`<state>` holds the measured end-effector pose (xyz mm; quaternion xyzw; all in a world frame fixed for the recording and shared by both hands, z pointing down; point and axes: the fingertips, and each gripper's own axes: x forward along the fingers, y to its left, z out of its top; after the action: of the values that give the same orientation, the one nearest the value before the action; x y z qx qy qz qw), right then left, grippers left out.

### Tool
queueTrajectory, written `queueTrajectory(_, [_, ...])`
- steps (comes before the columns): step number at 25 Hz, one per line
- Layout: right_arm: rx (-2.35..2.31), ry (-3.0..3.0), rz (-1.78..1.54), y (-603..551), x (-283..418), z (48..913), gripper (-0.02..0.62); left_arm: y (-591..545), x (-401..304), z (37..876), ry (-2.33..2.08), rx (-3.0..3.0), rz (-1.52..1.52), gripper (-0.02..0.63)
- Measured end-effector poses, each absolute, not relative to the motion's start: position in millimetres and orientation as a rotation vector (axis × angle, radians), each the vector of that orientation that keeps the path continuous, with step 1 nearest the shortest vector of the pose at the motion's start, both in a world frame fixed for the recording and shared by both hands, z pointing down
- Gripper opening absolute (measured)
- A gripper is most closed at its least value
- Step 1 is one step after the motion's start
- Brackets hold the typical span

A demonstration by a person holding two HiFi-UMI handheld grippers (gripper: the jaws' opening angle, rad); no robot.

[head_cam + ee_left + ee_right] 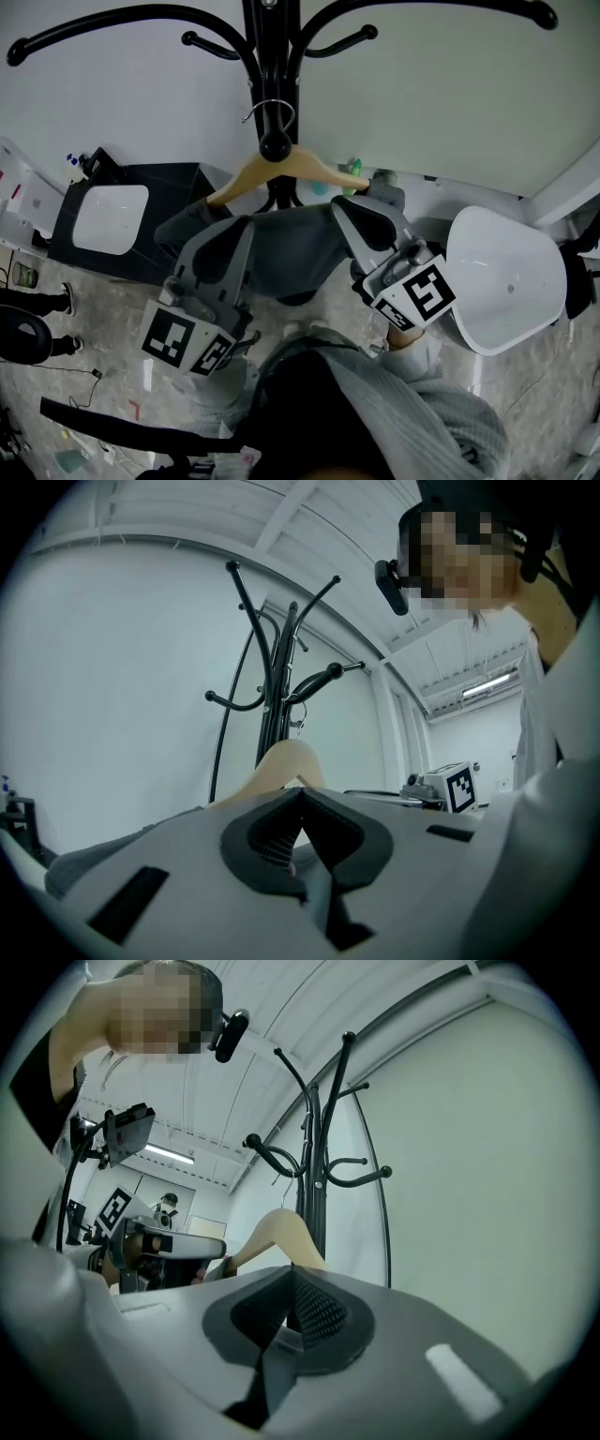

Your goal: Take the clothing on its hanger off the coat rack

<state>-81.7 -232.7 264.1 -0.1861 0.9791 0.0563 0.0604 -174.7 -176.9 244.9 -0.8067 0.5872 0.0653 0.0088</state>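
Observation:
A black coat rack [272,37] stands against the white wall. On one of its pegs hangs a wooden hanger [281,169] by its metal hook [272,108], with grey clothing [295,248] draped over it. My left gripper [230,217] is shut, its tips at the hanger's left shoulder. At the right shoulder my right gripper [349,202] is shut too. In the left gripper view the closed tips [300,791] sit just below the hanger [286,761], with the rack [277,686] behind. The right gripper view shows the same: closed tips [292,1267], hanger [281,1232], rack [319,1166]. Whether cloth is pinched is hidden.
A white chair [506,277] stands close on the right. A black cabinet with a white top [108,216] sits to the left, with someone's shoes [37,305] near it. Another person [169,1206] stands far off in the room. The wall is right behind the rack.

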Motion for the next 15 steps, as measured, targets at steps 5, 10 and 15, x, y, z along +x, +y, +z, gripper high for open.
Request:
queueTrajectory(5, [-0.454, 2.948, 0.183, -229, -71, 249, 0.012, -168, -190, 229, 1.855, -2.496, 0.364, 0.005])
queueTrajectory(10, [-0.388, 2.955, 0.164, -237, -48, 242, 0.057, -158, -203, 220, 1.868, -2.439, 0.314, 0.091])
queueTrajectory(15, [-0.324, 3.017, 0.227, -249, -40, 236, 0.163, -159, -208, 217, 1.86, -2.385, 0.162, 0.215])
